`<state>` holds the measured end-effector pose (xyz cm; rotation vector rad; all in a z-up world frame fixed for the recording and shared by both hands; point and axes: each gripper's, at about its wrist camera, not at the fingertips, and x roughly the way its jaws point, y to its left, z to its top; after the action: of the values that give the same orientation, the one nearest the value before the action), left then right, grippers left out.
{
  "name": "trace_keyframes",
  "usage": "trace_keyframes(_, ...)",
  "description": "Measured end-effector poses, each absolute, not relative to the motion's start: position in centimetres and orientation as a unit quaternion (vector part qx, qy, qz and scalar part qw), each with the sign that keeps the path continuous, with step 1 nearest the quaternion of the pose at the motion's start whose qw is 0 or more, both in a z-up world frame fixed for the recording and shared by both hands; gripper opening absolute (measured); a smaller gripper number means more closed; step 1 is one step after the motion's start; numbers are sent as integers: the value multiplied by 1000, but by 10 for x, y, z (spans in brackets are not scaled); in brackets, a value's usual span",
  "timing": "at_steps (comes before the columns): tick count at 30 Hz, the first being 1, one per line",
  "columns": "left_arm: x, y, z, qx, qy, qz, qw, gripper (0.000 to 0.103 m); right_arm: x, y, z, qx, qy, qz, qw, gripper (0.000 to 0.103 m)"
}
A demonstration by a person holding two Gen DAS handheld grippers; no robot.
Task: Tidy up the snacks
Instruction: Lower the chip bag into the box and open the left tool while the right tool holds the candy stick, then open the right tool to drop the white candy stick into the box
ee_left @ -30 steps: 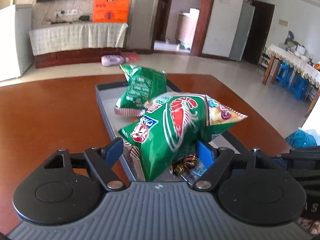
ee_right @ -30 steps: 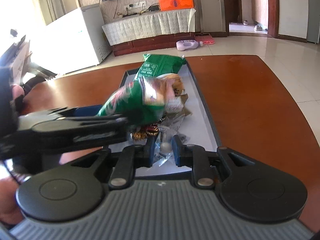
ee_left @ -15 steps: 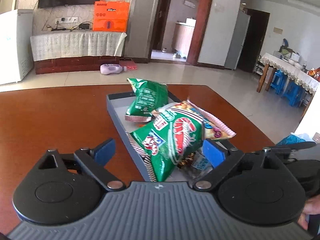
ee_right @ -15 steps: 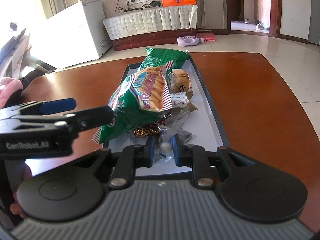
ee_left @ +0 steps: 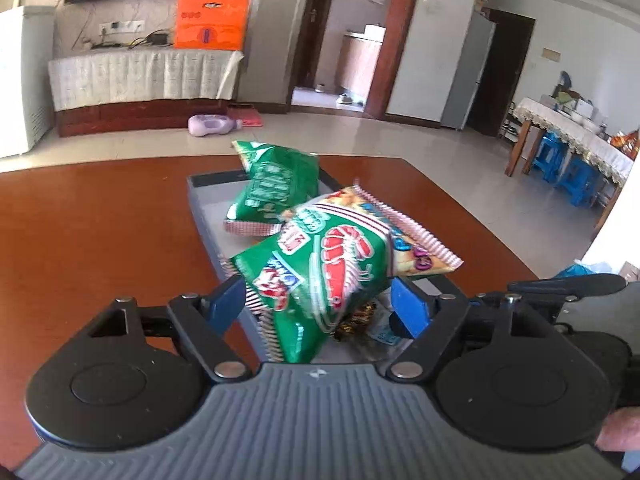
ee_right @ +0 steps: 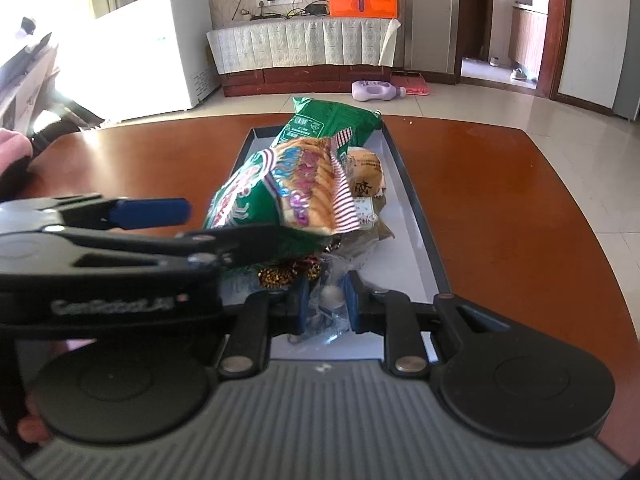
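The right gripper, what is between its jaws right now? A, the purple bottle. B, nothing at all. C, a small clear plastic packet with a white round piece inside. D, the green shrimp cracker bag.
C: in the right wrist view the right gripper has its jaws pinched on the small clear plastic packet at the near end of the grey tray, while the shrimp cracker bag sits at the left gripper.

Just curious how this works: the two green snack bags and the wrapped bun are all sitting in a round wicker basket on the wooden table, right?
Not quite. The container is a long, shallow, dark-rimmed rectangular tray, not a round wicker basket, as the right wrist view shows. The rest holds: the shrimp cracker bag, the other green bag and the wrapped bun are in it, on the wooden table.
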<state>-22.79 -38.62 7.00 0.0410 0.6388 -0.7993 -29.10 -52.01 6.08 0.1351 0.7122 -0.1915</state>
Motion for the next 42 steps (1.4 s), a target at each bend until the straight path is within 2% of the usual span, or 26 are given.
trace_keyframes(8, -233, -362, 81, 45, 283, -350, 892, 92, -289, -523, 60, 78, 347, -105, 929, 22)
trace_keyframes(13, -238, -360, 75, 77, 283, -346, 891, 92, -287, -524, 60, 101, 342, -102, 929, 22)
trace_keyframes(20, -239, -357, 75, 76, 289, -337, 893, 101, -287, -524, 61, 107, 340, -105, 928, 22)
trace_keyframes(42, -291, -339, 73, 103, 287, -309, 901, 103, -288, -515, 59, 115, 344, -102, 926, 24)
